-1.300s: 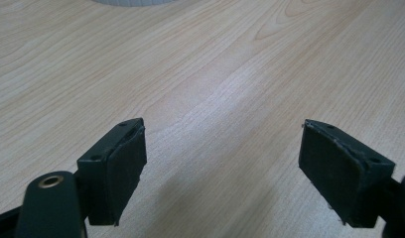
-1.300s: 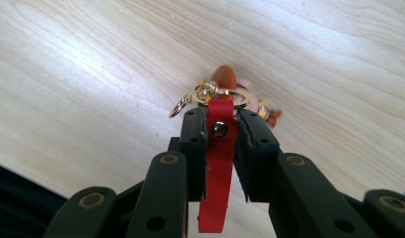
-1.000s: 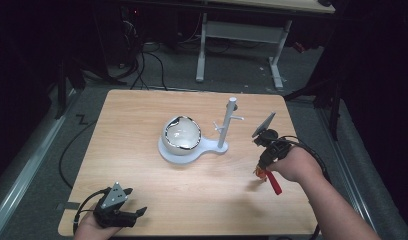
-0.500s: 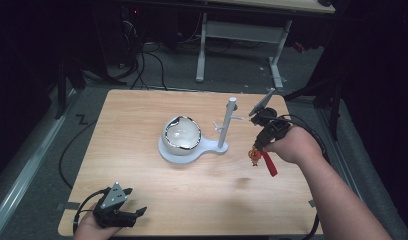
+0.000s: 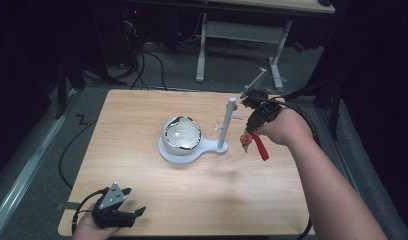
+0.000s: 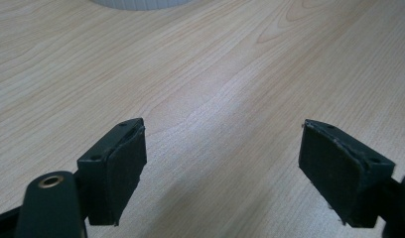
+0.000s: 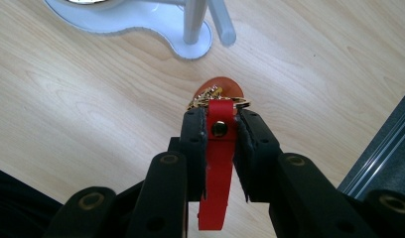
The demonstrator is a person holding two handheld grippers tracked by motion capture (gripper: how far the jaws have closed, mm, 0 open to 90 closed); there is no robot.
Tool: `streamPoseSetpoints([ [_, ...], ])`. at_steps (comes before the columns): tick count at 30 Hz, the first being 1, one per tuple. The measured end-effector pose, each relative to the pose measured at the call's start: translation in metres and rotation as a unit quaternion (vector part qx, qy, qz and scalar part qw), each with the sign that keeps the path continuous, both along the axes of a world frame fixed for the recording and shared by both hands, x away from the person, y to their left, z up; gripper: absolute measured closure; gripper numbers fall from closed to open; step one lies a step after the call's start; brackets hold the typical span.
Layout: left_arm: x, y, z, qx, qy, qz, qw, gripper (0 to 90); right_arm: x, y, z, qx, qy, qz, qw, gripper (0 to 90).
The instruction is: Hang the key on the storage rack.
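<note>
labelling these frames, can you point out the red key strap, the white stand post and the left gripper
red key strap [image 7: 219, 148], right gripper view, on the strap's middle below its rivet
white stand post [image 5: 226, 125], high view, mid-height on the upright post
left gripper [image 5: 134, 214], high view, between its open jaws

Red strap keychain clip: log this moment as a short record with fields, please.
held item: red strap keychain, gold ring at its far end
right gripper: shut on the strap, raised above the table, beside the stand
left gripper: open, nothing between its fingers, near the table's front edge
stand: white, upright post with pegs, bowl on its base
</note>
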State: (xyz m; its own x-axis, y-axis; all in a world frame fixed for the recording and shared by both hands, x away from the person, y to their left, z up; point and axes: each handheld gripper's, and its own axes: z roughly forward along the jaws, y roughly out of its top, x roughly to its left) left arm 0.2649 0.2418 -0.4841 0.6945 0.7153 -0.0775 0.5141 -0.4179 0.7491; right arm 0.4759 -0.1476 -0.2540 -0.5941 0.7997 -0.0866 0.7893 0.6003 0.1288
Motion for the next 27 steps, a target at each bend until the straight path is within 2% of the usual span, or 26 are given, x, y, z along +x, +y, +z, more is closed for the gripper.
streamPoseSetpoints([
  [11, -0.001, 0.0, 0.001, 0.003, -0.004, -0.001, 1.0, 19.4, 0.022, 0.01, 0.017, 0.007, 0.007, -0.008, 0.9999, 74.9],
  [17, -0.001, 0.0, 0.0, 0.002, -0.003, 0.001, 1.0, 19.4, 0.035, 0.012, 0.013, 0.009, 0.014, -0.012, 0.9998, 74.7],
  [22, -0.001, 0.001, 0.0, 0.002, -0.001, 0.001, 1.0, 19.4, 0.037, 0.015, 0.011, 0.011, 0.006, -0.013, 0.9998, 71.5],
  [27, -0.002, 0.0, 0.0, 0.004, -0.001, -0.001, 1.0, 19.5, 0.033, 0.011, 0.018, 0.022, -0.005, -0.017, 0.9996, 69.2],
])
